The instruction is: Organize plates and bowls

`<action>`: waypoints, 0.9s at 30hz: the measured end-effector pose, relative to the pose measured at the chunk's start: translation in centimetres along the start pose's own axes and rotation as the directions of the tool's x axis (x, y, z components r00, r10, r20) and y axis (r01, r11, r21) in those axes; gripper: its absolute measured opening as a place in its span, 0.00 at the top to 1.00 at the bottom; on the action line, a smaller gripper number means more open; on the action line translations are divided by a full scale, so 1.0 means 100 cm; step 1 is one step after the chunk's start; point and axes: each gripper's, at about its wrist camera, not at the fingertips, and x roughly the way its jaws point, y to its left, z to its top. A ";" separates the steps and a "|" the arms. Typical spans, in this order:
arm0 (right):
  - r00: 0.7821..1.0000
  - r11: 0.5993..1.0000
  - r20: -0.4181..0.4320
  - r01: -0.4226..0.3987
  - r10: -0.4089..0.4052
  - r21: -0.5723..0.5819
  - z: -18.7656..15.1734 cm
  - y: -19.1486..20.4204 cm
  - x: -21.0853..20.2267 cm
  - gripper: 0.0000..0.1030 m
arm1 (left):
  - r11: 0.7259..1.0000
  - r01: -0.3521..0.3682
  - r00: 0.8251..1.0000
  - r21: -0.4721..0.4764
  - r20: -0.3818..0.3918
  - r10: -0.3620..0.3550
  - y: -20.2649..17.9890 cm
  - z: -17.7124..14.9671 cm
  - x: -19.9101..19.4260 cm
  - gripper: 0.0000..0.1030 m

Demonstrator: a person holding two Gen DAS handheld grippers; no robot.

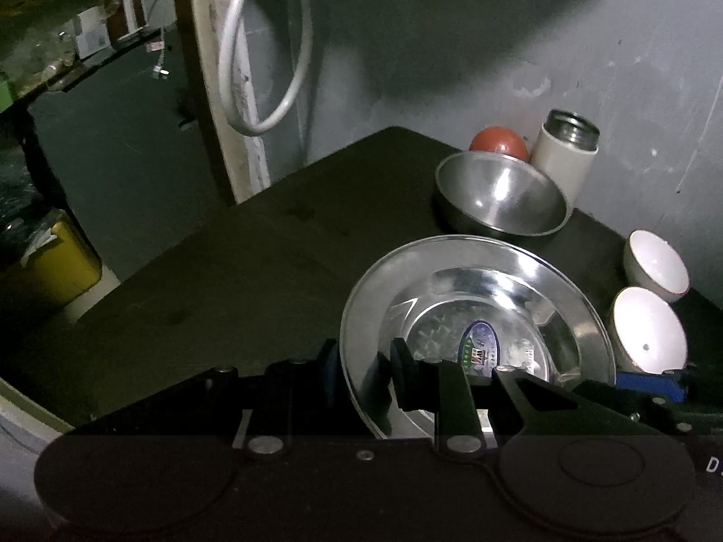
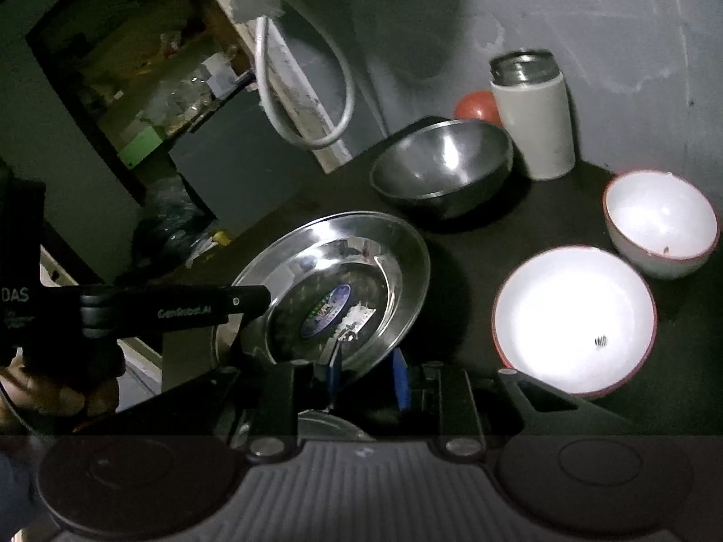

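Observation:
A steel plate [image 1: 474,298] with a blue sticker is tilted above the dark table [image 1: 226,271]. My left gripper [image 1: 361,363] straddles its left rim, one finger on each side, shut on it. In the right wrist view the same plate [image 2: 334,280] has my right gripper [image 2: 366,377] around its near rim, shut on it. The left gripper's body [image 2: 171,307] shows at the plate's left edge. A steel bowl [image 1: 499,194] [image 2: 440,167] sits behind. Two white bowls sit to the right, a large one [image 2: 574,318] [image 1: 646,329] and a small one [image 2: 659,221] [image 1: 655,264].
A white flask with a steel neck [image 2: 533,117] [image 1: 567,153] and a red ball [image 2: 476,106] [image 1: 497,142] stand by the grey wall at the back. A white hose [image 1: 266,45] hangs on a post at the left. The table's left edge drops to the floor.

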 end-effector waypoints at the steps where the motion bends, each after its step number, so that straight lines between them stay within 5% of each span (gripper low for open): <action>1: 1.000 1.000 0.004 -0.004 0.004 -0.007 0.001 0.001 -0.003 0.73 | 1.000 -0.002 1.000 -0.006 0.004 0.002 0.000 -0.001 -0.004 0.75; 27: 0.992 0.979 -0.078 -0.109 0.097 -0.172 -0.019 0.019 -0.059 0.70 | 0.980 -0.092 0.996 -0.175 -0.009 0.092 -0.024 -0.073 -0.083 0.75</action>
